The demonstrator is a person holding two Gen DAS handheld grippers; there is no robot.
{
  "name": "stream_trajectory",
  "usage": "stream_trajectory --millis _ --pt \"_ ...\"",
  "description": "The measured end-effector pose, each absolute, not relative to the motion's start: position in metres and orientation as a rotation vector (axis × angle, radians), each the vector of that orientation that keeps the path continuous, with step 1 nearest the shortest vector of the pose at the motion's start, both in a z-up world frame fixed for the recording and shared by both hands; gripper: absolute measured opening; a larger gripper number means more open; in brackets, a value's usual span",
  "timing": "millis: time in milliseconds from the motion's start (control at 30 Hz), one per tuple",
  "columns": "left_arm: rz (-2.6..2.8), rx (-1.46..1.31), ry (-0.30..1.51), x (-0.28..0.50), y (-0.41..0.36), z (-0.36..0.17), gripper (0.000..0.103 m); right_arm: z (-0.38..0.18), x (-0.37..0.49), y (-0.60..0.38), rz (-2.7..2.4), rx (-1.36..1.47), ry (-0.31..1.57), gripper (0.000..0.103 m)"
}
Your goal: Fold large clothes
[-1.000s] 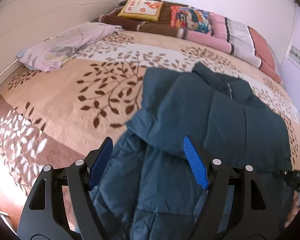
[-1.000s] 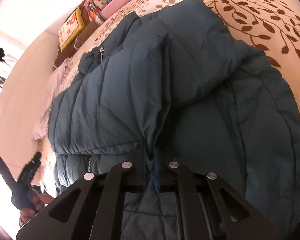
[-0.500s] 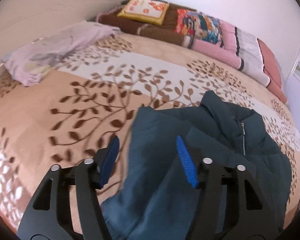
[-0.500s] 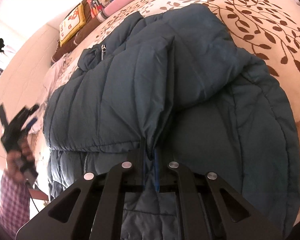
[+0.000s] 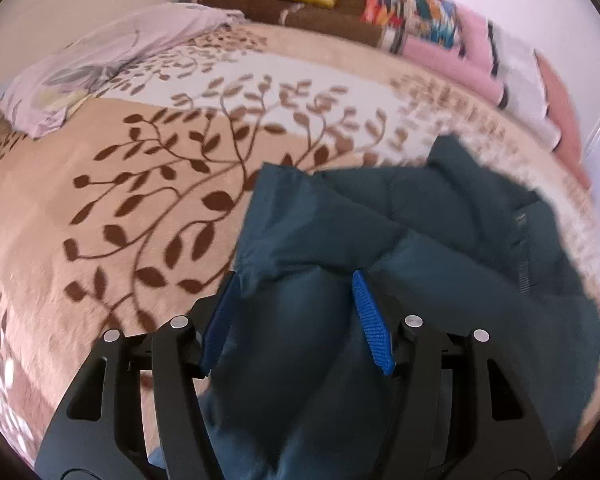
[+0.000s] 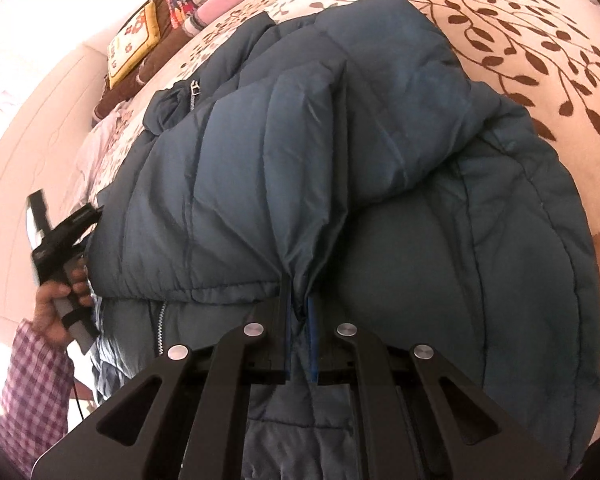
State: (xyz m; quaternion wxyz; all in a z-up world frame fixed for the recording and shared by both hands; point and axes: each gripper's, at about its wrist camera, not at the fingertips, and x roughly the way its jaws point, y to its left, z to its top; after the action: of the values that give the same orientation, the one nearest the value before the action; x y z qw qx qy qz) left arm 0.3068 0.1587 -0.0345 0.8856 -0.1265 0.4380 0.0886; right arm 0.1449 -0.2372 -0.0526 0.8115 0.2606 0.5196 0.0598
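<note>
A large dark teal quilted jacket lies partly folded on a bed. It fills the right wrist view, zipper pull near the collar. My left gripper is open, blue pads either side of a folded sleeve edge of the jacket, fabric bulging between the jaws. My right gripper is shut on a pinched fold of the jacket near its hem. The left gripper also shows in the right wrist view, held in a hand at the jacket's left edge.
The bed has a beige blanket with brown leaf print. A crumpled lilac cloth lies at far left. Pillows and folded blankets line the head of the bed. A white wall runs along the left.
My left gripper has moved forward and down onto the jacket's sleeve edge, still open. My right gripper stays shut on the fold, nearly still.
</note>
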Motion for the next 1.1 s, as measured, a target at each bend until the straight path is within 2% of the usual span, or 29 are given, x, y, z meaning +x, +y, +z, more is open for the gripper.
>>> stream_trajectory --millis 100,267,433,700,1000,1100 --pt "0.125 -0.301 0.867 0.270 0.161 -0.011 0.060 -0.052 0.147 -0.239 0.125 0.560 1.100 0.007" --pt "0.057 -0.282 0.872 0.213 0.154 -0.004 0.061 -0.056 0.149 -0.240 0.136 0.556 1.119 0.009" --pt "0.024 -0.302 0.866 0.162 0.157 0.003 0.061 -0.046 0.138 -0.246 0.137 0.583 1.128 0.021" --pt "0.091 -0.370 0.885 0.086 0.191 0.002 0.062 -0.002 0.109 -0.242 0.119 0.431 0.943 0.022" --pt "0.225 -0.429 0.917 0.011 0.240 0.004 0.062 -0.045 0.157 -0.214 0.111 0.316 1.105 0.017" --pt "0.249 -0.425 0.928 -0.007 0.249 0.007 0.068 -0.038 0.156 -0.212 0.111 0.299 1.106 0.017"
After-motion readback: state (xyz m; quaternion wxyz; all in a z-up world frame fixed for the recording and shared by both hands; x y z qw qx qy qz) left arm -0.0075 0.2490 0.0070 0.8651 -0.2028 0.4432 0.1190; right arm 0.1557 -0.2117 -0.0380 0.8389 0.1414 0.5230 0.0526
